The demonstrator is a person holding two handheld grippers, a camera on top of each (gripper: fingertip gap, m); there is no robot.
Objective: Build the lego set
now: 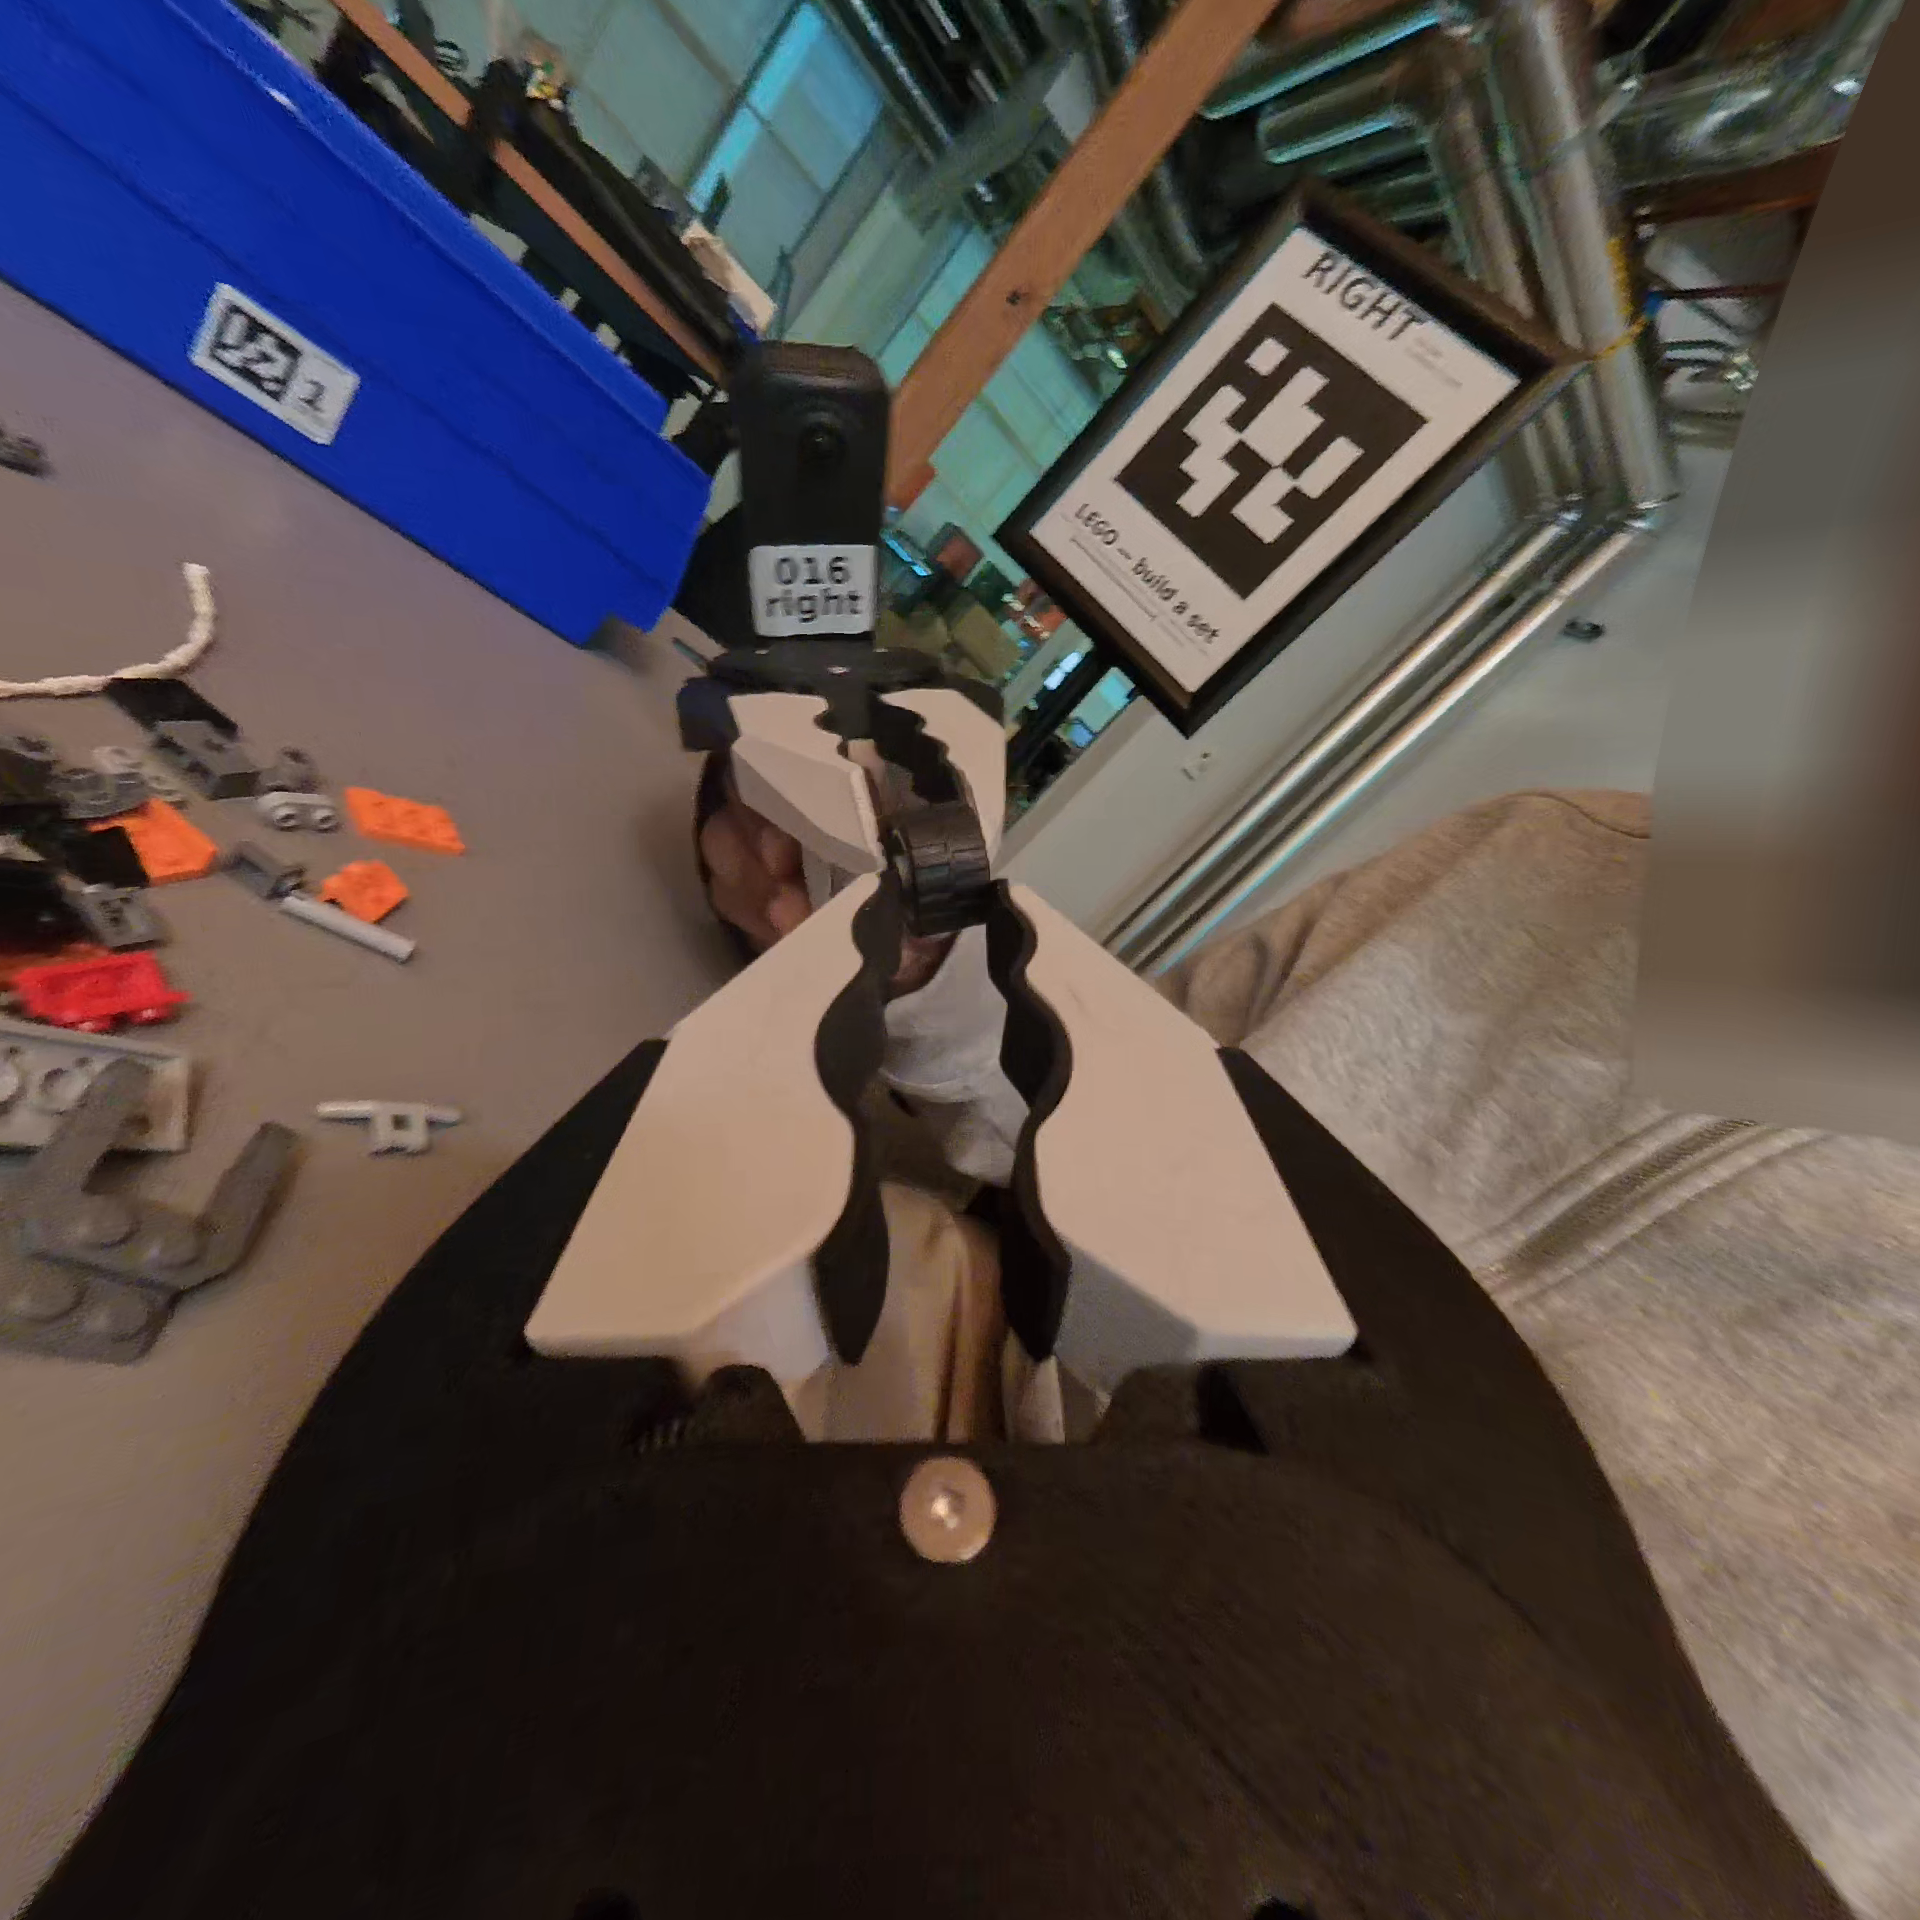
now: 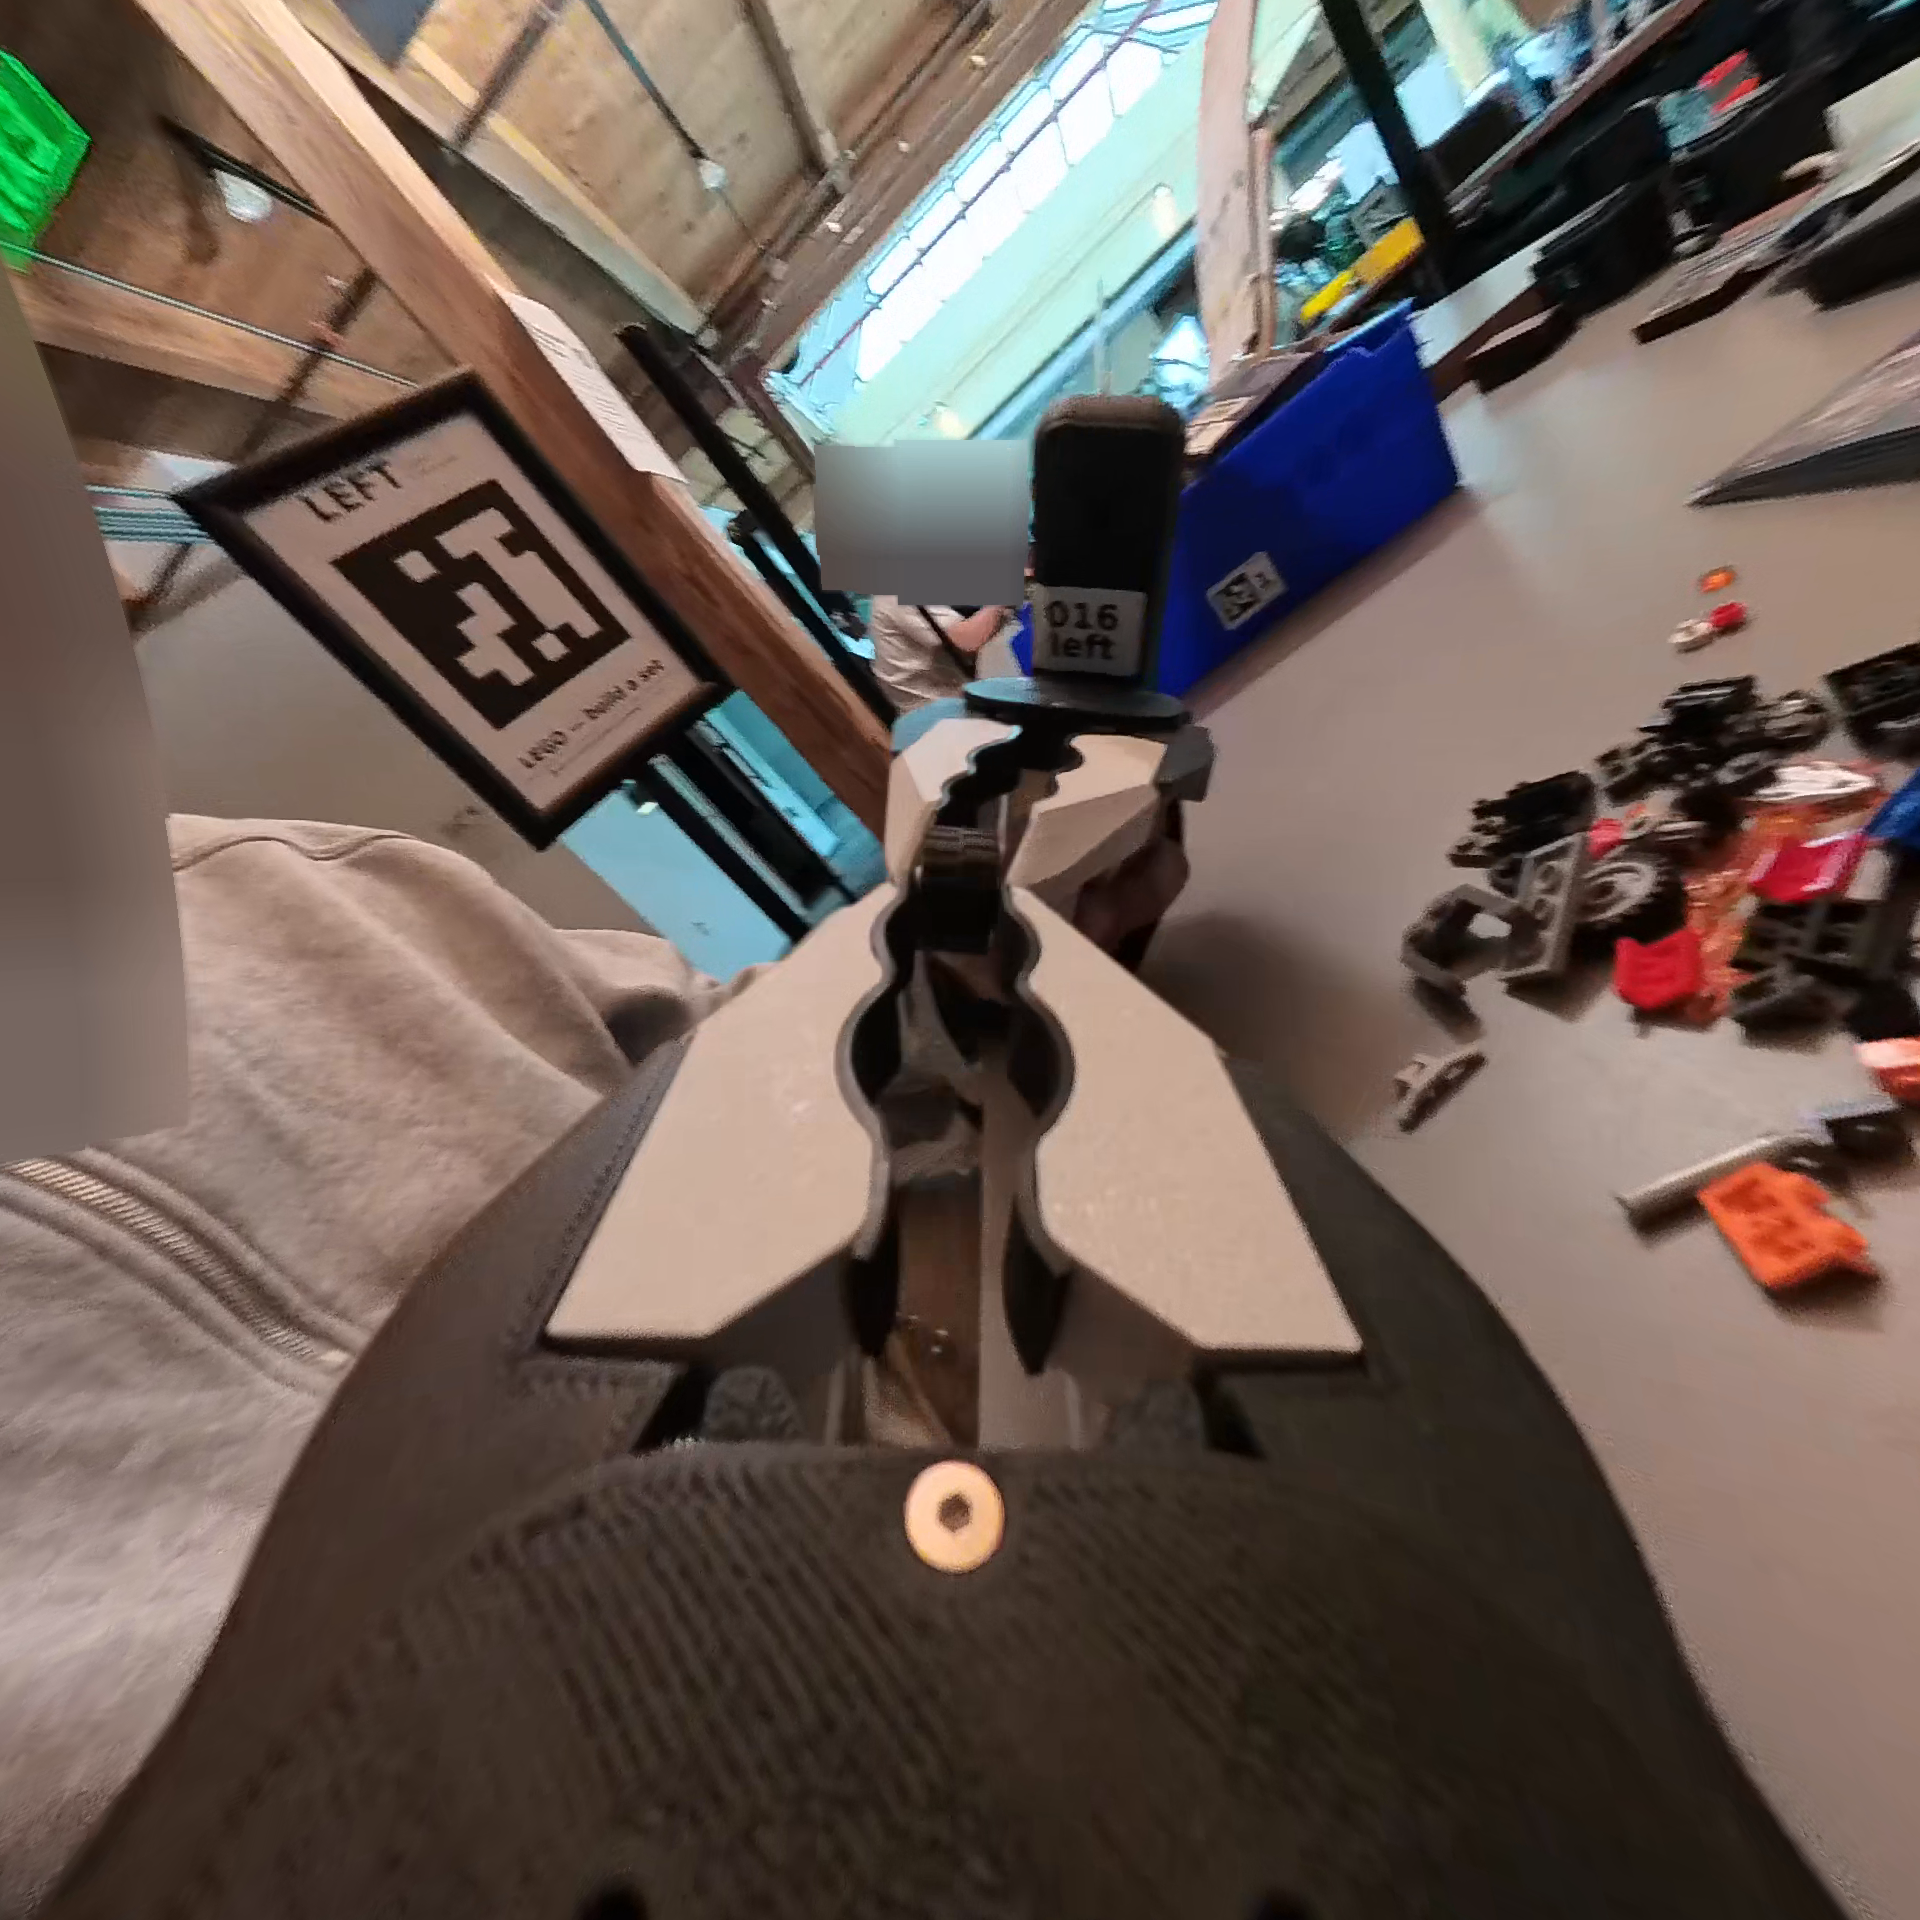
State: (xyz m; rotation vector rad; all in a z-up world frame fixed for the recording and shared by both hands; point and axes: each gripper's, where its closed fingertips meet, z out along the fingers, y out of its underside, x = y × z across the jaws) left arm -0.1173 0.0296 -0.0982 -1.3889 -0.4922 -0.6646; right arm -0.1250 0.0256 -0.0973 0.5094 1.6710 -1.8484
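Note:
My left gripper and my right gripper point at each other, tip to tip, above the grey table. A small black tyre with a ribbed tread sits between my left fingertips, which are shut on it. The right gripper meets it from the far side. In the right wrist view the tyre is at the tips of the left gripper. My right fingertips are shut on a black part right against the tyre. I cannot tell its shape.
Loose black, grey, orange and red bricks lie on the table, and also show in the right wrist view. A blue bin stands at the back. A framed marker sign and a person's grey sleeve are beside the grippers.

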